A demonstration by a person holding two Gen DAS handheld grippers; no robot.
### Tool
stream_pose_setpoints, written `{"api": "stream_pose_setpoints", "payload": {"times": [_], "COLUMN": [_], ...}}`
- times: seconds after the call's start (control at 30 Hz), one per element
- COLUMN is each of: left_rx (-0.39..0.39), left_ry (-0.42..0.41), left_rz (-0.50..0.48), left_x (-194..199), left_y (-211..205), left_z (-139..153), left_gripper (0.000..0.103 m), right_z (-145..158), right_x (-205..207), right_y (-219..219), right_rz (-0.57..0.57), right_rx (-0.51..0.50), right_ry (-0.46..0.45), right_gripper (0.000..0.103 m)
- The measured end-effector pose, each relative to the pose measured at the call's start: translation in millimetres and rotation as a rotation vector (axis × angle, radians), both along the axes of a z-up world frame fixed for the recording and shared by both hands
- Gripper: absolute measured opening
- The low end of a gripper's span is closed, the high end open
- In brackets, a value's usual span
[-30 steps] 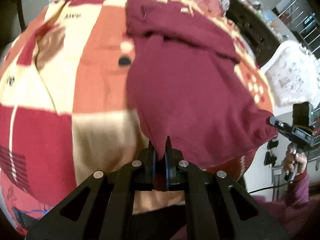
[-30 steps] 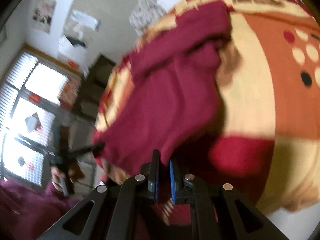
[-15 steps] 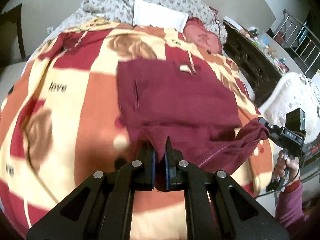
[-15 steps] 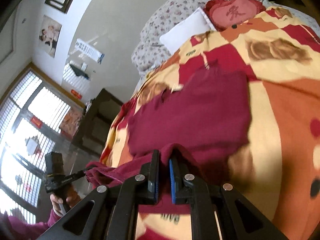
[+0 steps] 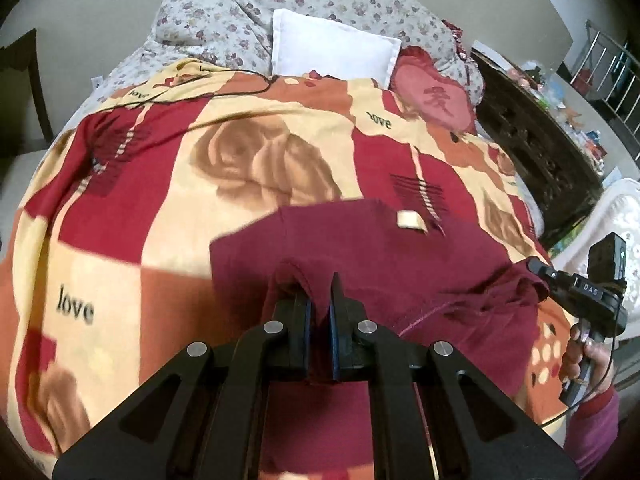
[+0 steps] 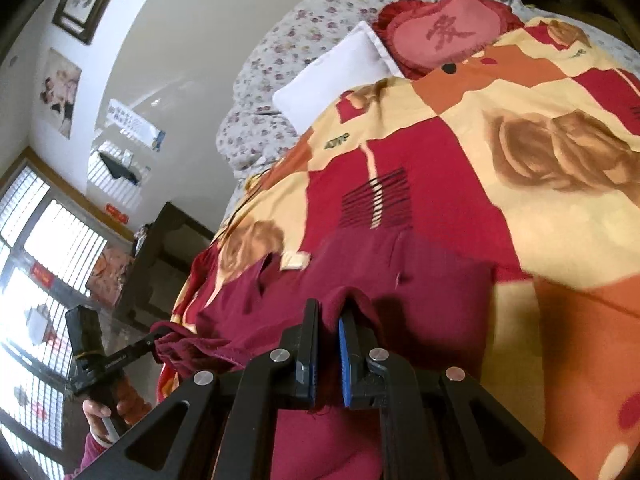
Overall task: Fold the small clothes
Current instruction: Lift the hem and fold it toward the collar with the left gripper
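A maroon garment with a beige tag lies on the patterned blanket. My left gripper is shut on one corner of its lifted hem. In the left wrist view my right gripper, held by a hand, pinches the other corner at the right. The right wrist view shows the right gripper shut on the maroon garment, with the left gripper at the far left gripping the same hem. The hem hangs slack between them, doubled over the lower layer.
A white pillow, a red heart cushion and a floral quilt lie at the head of the bed. A black cable crosses the blanket. A dark cabinet stands beside the bed on the right.
Both grippers carried the garment's hem across the bed toward the pillows, doubling the cloth over itself. The head of the bed has come into view.
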State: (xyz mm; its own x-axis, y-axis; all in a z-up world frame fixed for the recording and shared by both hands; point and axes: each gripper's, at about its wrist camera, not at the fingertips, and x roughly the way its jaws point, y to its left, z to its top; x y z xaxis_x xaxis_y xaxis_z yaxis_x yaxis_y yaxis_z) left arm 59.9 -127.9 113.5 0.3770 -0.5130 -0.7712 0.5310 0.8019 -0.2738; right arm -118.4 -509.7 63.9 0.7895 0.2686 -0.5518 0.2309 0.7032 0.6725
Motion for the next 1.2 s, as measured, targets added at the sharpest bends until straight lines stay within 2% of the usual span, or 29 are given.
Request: {"api": "stream_pose_setpoints", "payload": {"times": [0.13, 0.23, 0.3, 0.33, 0.4, 0.47, 0.53, 0.6, 0.67, 0.73, 0.8, 0.87, 0.93, 1.0, 1.07, 1.1, 1.2], "left_rx": [-0.005, 0.017, 0.04, 0.042, 0.032, 0.02, 0.017, 0.008, -0.027, -0.051, -0.083, -0.074, -0.062, -0.013, 0.082, 0.134, 0.199], "left_ry": [-0.017, -0.004, 0.006, 0.013, 0.025, 0.042, 0.052, 0.059, 0.049, 0.01, 0.005, 0.037, 0.023, -0.012, -0.04, -0.038, 0.025], "left_rz": [0.013, -0.001, -0.008, -0.011, -0.015, -0.017, -0.023, -0.031, -0.023, 0.021, 0.032, 0.024, 0.013, 0.01, 0.035, 0.053, 0.062], "left_x": [20.9, 32.2, 36.1, 37.5, 38.9, 40.2, 38.9, 36.8, 34.5, 33.9, 35.4, 36.0, 31.0, 26.9, 27.6, 30.7, 43.9], "left_y": [-7.4, -14.4, -17.0, -16.8, -16.1, -14.3, -13.7, -13.6, -12.2, -9.0, -7.6, -10.1, -12.7, -17.6, -25.3, -29.5, -36.3], "left_z": [1.5, -3.2, -6.6, -7.3, -7.0, -8.0, -7.5, -5.2, 0.4, 7.6, 12.4, 10.7, 7.6, 1.7, -12.6, -23.7, -57.7], "left_gripper": [0.006, 0.008, 0.008, 0.009, 0.012, 0.018, 0.024, 0.036, 0.059, 0.069, 0.07, 0.071, 0.071, 0.071, 0.071, 0.071, 0.071], "right_z": [-4.6, -5.4, 0.4, 5.4, 14.7, 21.2, 26.0, 34.5, 40.9, 42.7, 37.3, 26.3, 12.8, -4.7, -18.8, -22.6, -31.2], "right_x": [17.4, 31.4, 31.8, 28.4, 18.8, 8.4, 5.5, 3.2, 6.3, 13.5, 27.1, 39.2, 53.8, 70.9, 81.9, 86.4, 98.2], "right_y": [-18.1, -24.5, -23.8, -24.6, -30.1, -38.7, -36.1, -22.2, -4.8, 13.6, 29.9, 37.5, 39.5, 36.1, 29.3, 26.7, 20.3], "right_rz": [-0.045, -0.056, -0.058, -0.068, -0.115, -0.144, -0.124, -0.077, -0.028, 0.022, 0.058, 0.07, 0.066, 0.036, 0.012, 0.003, -0.016], "right_rx": [0.035, 0.038, 0.014, -0.002, -0.004, 0.053, 0.051, -0.005, -0.073, -0.132, -0.179, -0.208, -0.219, -0.251, -0.264, -0.266, -0.301], "right_ry": [-0.03, 0.014, 0.019, 0.001, -0.056, -0.102, -0.084, -0.096, -0.09, -0.08, -0.052, -0.02, 0.016, 0.086, 0.122, 0.129, 0.144], "right_gripper": [0.008, 0.009, 0.015, 0.019, 0.053, 0.054, 0.054, 0.054, 0.054, 0.054, 0.054, 0.054, 0.054, 0.054, 0.054, 0.054, 0.054]}}
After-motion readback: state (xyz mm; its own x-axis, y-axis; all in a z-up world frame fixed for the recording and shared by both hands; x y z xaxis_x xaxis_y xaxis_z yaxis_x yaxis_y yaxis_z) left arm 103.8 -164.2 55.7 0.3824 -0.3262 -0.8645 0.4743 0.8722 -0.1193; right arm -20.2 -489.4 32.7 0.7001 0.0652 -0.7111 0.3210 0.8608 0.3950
